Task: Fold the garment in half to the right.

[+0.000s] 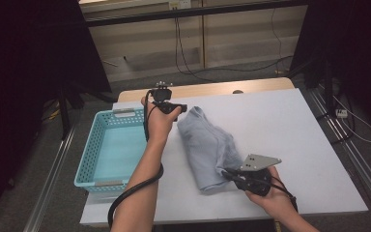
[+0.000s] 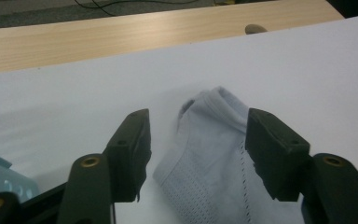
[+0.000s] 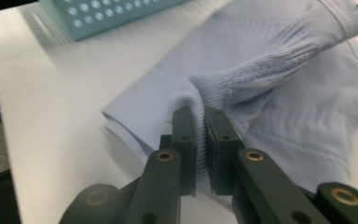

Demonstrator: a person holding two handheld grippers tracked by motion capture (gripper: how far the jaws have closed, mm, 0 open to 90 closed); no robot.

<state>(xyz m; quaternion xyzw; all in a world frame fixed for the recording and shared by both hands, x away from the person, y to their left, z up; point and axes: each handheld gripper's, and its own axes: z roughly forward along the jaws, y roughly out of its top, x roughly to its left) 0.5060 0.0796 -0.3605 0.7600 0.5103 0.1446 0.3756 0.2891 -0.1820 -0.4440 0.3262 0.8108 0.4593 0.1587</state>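
1. Right gripper view shows the right gripper (image 3: 200, 140) with its two black jaws pinched tight on a ribbed fold of the soft, pale blue knitted garment (image 3: 279, 93). To fold well, keep that pinch firm and carry the cloth low and slow, so the fold does not slip out.
2. Left gripper (image 2: 198, 149) has its jaws apart with nothing pressed between them. The far end of the garment lies on the table below and past them. It is best to keep this hand up and out of the way, or to press the far end down if the cloth starts to slide.
3. From the high view, the garment lies rumpled in a long strip in the middle of the white table top (image 1: 294, 125), between the two hands.
4. Its cloth is thin, with ribbed edges and rows of tiny holes. It looks floppy and may bunch up.
5. A light blue plastic basket with holes (image 1: 107, 150) sits just left of it, with nothing in it.
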